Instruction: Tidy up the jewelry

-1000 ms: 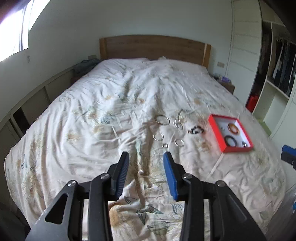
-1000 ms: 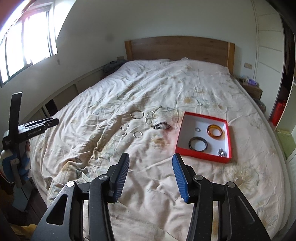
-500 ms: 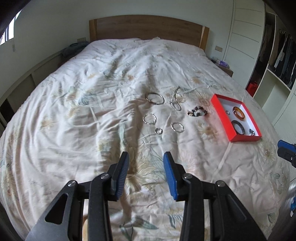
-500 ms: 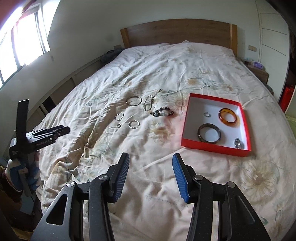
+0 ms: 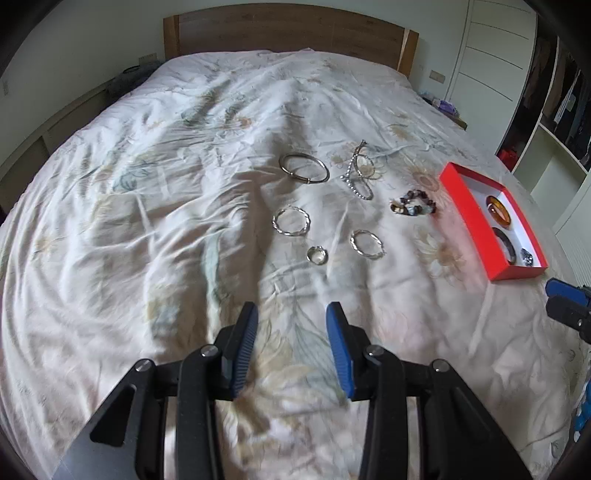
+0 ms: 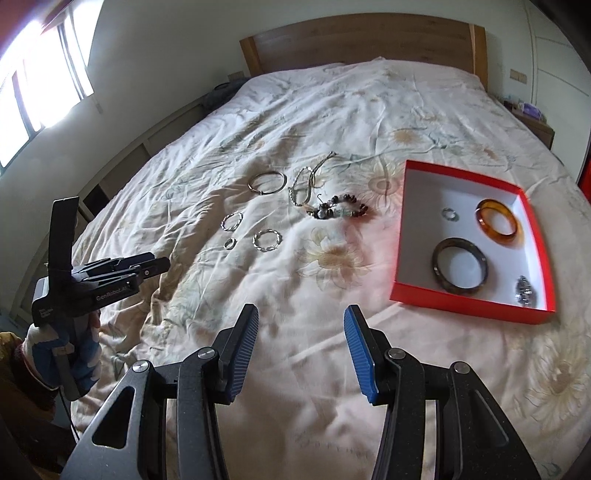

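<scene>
Left claw (image 5: 291, 314) and right claw (image 6: 301, 317) both spread wide, empty, above floral quilted bed (image 6: 332, 350); loose silver rings (image 5: 317, 254) ahead, shallow red cardboard box (image 6: 402, 236) right

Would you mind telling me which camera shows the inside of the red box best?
The right wrist view: the red box lies open to it, showing four pieces. In the left wrist view the box sits at the edge, its near wall hiding part.

Both wrist views face the headboard (image 5: 288, 27), sharing the bed (image 6: 332, 110).
</scene>
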`<state>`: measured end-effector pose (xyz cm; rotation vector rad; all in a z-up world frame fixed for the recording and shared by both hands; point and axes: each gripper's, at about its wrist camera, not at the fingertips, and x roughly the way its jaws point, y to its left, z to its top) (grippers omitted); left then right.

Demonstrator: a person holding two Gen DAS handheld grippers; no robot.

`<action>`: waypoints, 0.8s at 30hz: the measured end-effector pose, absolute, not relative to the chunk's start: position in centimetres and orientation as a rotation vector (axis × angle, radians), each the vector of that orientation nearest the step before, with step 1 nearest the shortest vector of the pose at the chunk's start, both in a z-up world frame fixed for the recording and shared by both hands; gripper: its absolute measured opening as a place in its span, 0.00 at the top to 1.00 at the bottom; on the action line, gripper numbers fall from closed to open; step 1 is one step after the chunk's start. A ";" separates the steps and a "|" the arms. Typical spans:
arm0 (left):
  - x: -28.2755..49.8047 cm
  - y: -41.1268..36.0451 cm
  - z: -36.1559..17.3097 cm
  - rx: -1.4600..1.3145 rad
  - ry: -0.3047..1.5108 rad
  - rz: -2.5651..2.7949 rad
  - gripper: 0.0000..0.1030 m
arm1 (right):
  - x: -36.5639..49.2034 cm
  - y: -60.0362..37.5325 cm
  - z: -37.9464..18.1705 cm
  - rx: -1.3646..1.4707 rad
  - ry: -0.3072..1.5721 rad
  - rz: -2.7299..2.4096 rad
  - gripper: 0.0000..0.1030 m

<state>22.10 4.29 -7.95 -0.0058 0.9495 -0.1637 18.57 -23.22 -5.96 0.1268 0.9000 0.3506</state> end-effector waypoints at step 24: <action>29.6 2.1 -13.8 0.001 0.996 -0.237 0.64 | 29.2 -20.6 -10.3 0.191 0.931 0.300 0.53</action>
